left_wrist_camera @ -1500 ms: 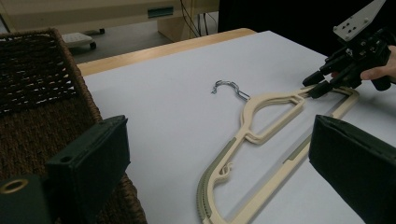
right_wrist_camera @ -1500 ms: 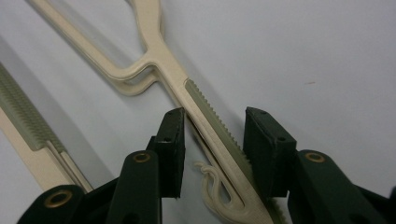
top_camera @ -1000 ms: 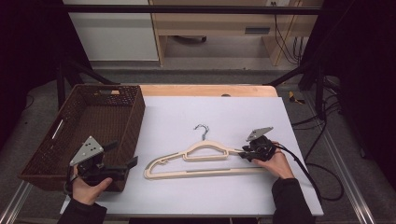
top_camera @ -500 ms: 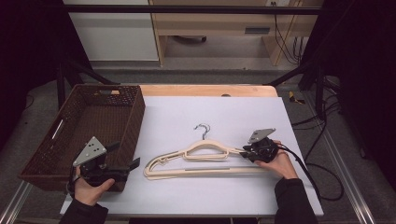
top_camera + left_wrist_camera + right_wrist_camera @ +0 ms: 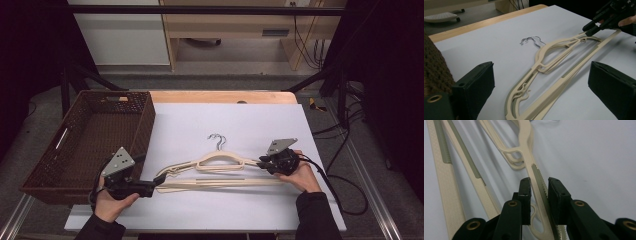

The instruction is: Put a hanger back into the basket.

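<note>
White table top [image 5: 280, 125], brown wicker basket [image 5: 60, 160] at left, holding nothing visible

**A recording lab, not a home**

The place reads as a lab or test room set up for filming. A wooden-edged table covered with a white sheet [image 5: 250, 120] stands inside a frame of black metal bars [image 5: 200, 9], with dark curtains [image 5: 30, 45] at both sides. Black cables [image 5: 345, 130] trail over the grey floor [image 5: 240, 82]. Behind stand a pale wooden bench [image 5: 230, 30] and a white cabinet [image 5: 120, 35].
</note>
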`<state>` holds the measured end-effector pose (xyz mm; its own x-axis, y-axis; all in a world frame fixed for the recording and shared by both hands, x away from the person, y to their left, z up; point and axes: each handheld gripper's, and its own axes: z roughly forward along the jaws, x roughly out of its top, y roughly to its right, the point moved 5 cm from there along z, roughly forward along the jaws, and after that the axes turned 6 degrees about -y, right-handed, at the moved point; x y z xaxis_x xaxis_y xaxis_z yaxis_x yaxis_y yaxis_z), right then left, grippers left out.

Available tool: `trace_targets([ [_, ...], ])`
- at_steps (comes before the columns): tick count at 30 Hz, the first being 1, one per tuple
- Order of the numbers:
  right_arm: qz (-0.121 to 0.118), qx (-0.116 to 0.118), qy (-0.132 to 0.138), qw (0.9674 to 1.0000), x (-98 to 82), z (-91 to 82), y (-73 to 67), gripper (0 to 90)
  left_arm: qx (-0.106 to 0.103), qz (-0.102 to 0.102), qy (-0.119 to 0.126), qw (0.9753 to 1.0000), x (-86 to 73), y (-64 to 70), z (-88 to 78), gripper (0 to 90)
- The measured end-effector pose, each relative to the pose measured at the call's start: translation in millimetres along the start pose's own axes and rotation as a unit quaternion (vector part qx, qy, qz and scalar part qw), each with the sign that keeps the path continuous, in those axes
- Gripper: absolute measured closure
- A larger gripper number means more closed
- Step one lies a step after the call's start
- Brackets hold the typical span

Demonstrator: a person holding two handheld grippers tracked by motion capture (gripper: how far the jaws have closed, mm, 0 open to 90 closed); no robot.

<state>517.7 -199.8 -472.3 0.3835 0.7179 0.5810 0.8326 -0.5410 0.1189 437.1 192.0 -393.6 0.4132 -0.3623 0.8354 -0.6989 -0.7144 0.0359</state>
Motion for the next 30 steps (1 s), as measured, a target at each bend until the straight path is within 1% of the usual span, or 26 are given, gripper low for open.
trace_targets([
  [1,0.001,-0.001,-0.002,1.0,-0.2,-0.3,-0.6,73.1,0.0,0.0,0.0,1.0,0.0,0.0,0.0,6.3],
  [3,0.002,0.0,-0.001,1.0,-0.1,-0.6,-0.9,73.1,-0.004,0.004,-0.007,1.0,1.4,3.2,4.9,6.4],
  [4,-0.005,-0.001,0.002,1.0,0.4,-1.2,-0.3,73.1,-0.009,0.008,-0.015,0.9998,2.6,6.8,10.1,6.5],
  [5,-0.005,-0.001,0.002,1.0,0.4,-1.2,-0.3,73.1,-0.009,0.008,-0.015,0.9998,2.6,6.8,10.1,6.7],
  [6,-0.002,-0.001,0.002,1.0,0.6,-1.8,-0.6,73.0,-0.017,0.011,-0.024,0.9995,4.1,9.8,15.0,6.9],
  [8,-0.005,-0.001,0.0,1.0,0.2,-1.2,-0.6,73.0,-0.021,0.011,-0.026,0.9994,5.4,11.3,17.8,7.4],
  [9,-0.004,-0.001,-0.002,1.0,0.2,-0.6,-0.8,72.9,-0.029,0.015,-0.036,0.9988,8.7,14.1,24.2,7.8],
  [10,-0.004,-0.001,-0.002,1.0,0.2,-0.6,-0.8,72.9,-0.029,0.015,-0.036,0.9988,8.7,14.1,24.2,7.9],
  [11,-0.004,-0.004,-0.007,1.0,-0.2,-0.3,-1.0,72.9,-0.035,0.02,-0.044,0.9982,13.6,16.4,31.9,8.0],
  [12,-0.003,-0.004,-0.008,1.0,-0.3,-0.3,-1.1,72.8,-0.041,0.022,-0.048,0.9978,16.5,17.8,36.2,8.2],
  [13,-0.003,-0.004,-0.008,1.0,-0.3,-0.3,-1.1,72.8,-0.041,0.022,-0.048,0.9978,16.5,17.8,36.2,8.7],
  [14,-0.005,-0.004,-0.007,1.0,-0.1,-0.2,-0.9,72.8,-0.048,0.021,-0.051,0.9973,19.6,19.9,41.1,8.7],
  [18,-0.005,-0.003,-0.002,1.0,0.3,-0.5,-0.9,72.8,-0.058,0.038,-0.067,0.9953,32.7,29.3,63.1,10.5],
  [21,-0.002,-0.002,-0.003,1.0,0.5,-1.0,-1.5,72.8,-0.067,0.05,-0.081,0.9932,41.0,35.5,80.9,13.9],
  [22,-0.006,-0.003,-0.001,1.0,0.6,-0.9,-1.2,72.8,-0.072,0.054,-0.089,0.9919,45.5,38.2,91.9,14.8],
  [23,-0.007,-0.003,0.0,1.0,0.7,-1.1,-1.1,72.7,-0.075,0.056,-0.092,0.9914,47.5,38.9,97.1,15.6],
  [24,-0.005,-0.002,-0.001,1.0,0.6,-1.3,-1.3,72.7,-0.075,0.056,-0.092,0.9914,47.5,38.9,97.1,16.4],
  [26,-0.007,0.0,-0.001,1.0,0.6,-1.6,-1.2,72.7,-0.074,0.059,-0.097,0.9908,50.3,38.3,105.8,17.0],
  [27,-0.002,-0.002,-0.004,1.0,0.6,-1.1,-1.8,72.7,-0.076,0.066,-0.107,0.9891,51.2,36.5,117.2,19.6],
  [28,-0.001,-0.002,-0.005,1.0,0.5,-0.9,-2.0,72.7,-0.079,0.071,-0.114,0.9878,50.7,36.2,122.3,20.8],
  [29,-0.001,-0.002,-0.005,1.0,0.5,-0.9,-2.0,72.7,-0.079,0.071,-0.114,0.9878,50.7,36.2,122.3,21.6],
  [30,-0.002,-0.002,-0.006,1.0,0.3,-0.4,-1.8,72.7,-0.087,0.086,-0.13,0.984,48.4,37.6,132.0,23.0],
])
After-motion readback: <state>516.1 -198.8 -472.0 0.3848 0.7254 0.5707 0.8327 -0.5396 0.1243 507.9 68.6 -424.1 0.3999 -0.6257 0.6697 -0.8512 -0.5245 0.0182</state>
